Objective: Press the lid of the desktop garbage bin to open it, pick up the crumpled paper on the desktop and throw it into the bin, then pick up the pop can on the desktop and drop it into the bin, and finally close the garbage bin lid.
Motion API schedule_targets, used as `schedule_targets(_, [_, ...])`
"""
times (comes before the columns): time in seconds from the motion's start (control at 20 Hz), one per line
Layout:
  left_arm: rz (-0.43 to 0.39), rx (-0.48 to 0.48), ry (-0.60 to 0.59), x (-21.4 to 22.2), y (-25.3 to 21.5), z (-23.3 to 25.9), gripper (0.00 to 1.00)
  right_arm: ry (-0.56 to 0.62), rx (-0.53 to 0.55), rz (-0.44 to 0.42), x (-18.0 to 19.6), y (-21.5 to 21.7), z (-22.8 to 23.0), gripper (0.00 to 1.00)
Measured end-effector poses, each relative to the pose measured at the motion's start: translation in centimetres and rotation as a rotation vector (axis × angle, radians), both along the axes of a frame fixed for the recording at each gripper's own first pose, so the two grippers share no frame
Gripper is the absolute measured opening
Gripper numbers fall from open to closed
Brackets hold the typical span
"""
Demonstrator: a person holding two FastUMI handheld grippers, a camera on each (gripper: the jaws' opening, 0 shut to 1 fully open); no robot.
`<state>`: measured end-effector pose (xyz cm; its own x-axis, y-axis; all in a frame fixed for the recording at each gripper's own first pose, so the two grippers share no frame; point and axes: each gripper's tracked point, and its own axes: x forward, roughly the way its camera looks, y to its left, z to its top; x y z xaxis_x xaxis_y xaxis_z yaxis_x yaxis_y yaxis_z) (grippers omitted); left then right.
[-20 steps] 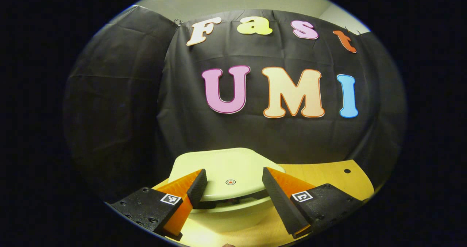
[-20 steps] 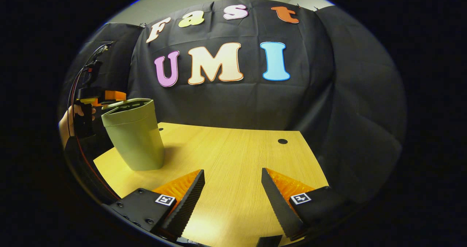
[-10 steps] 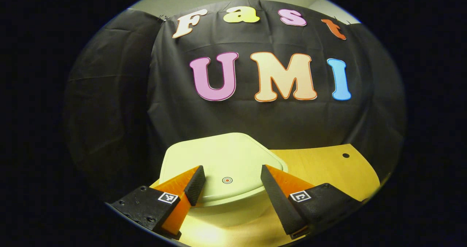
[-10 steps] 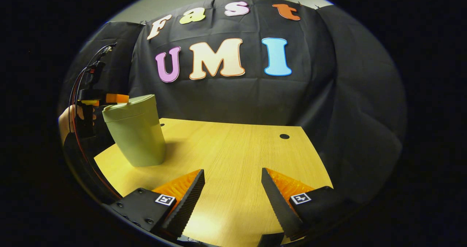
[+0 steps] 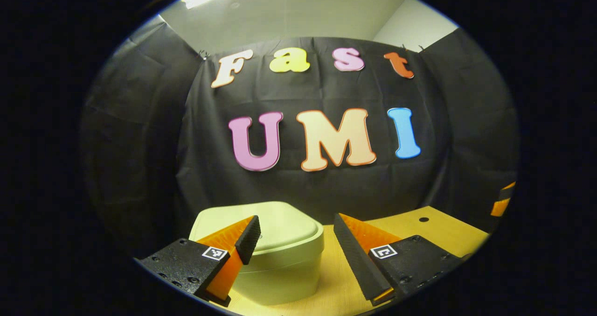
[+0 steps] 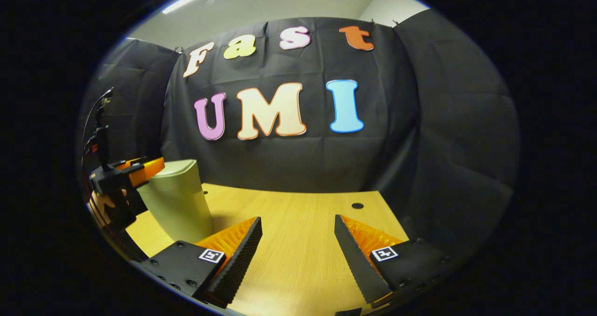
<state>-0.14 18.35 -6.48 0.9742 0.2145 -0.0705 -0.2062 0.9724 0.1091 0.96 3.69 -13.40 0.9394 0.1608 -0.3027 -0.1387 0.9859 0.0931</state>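
Note:
The pale green desktop bin point(image 5: 280, 269) stands on the wooden table just ahead of my left gripper point(image 5: 296, 220), its lid point(image 5: 280, 225) lying flat and closed. The left gripper is open, held slightly back from the lid and touching nothing, with its left finger in front of the lid's near edge. In the right gripper view the bin point(image 6: 177, 204) stands at the far left, with the left gripper point(image 6: 133, 173) and the hand point(image 6: 105, 204) holding it beside the bin's top. My right gripper point(image 6: 297, 219) hangs open over bare tabletop, holding nothing.
The wooden table point(image 6: 289, 213) runs back to the black cloth wall and has a small round hole point(image 6: 357, 206) near its far edge. At the right edge of the left gripper view, part of the other gripper point(image 5: 501, 201) pokes in.
The bin's lid, slightly raised a second ago, now lies shut. My left gripper has drawn back from the lid. Both views have tilted upward.

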Motion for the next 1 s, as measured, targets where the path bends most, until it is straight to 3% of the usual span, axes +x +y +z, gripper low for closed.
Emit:
schedule_targets(0.1, [0.018, 0.030, -0.026, -0.7, -0.6, 0.7, 0.99, -0.052, 0.014, -0.021, 0.3, -0.2, 2.2, 0.98])
schedule_targets(0.15, [0.020, 0.021, -0.022, -0.9, -1.2, 0.8, 0.93, -0.075, 0.012, -0.031, 0.3, -0.3, 3.0, 0.98])
schedule_targets(0.6, [-0.065, -0.134, -0.029, -1.7, -5.8, 1.9, 0.93, -0.220, 0.031, -0.066, 0.1, -0.3, 9.1, 0.98])
schedule_targets(0.8, [-0.069, -0.125, -0.047, -1.3, -5.4, 2.9, 0.93, -0.315, -0.020, -0.048, 0.5, 0.5, 11.9, 0.98])
schedule_targets(0.95, [-0.090, -0.131, -0.047, -0.5, -5.8, 3.4, 0.93, -0.324, -0.024, -0.043, 1.1, 1.3, 13.3, 0.96])
schedule_targets(1.0, [-0.096, -0.138, -0.046, -0.4, -6.1, 3.7, 0.92, -0.320, -0.013, -0.050, 1.3, 1.4, 13.5, 0.99])
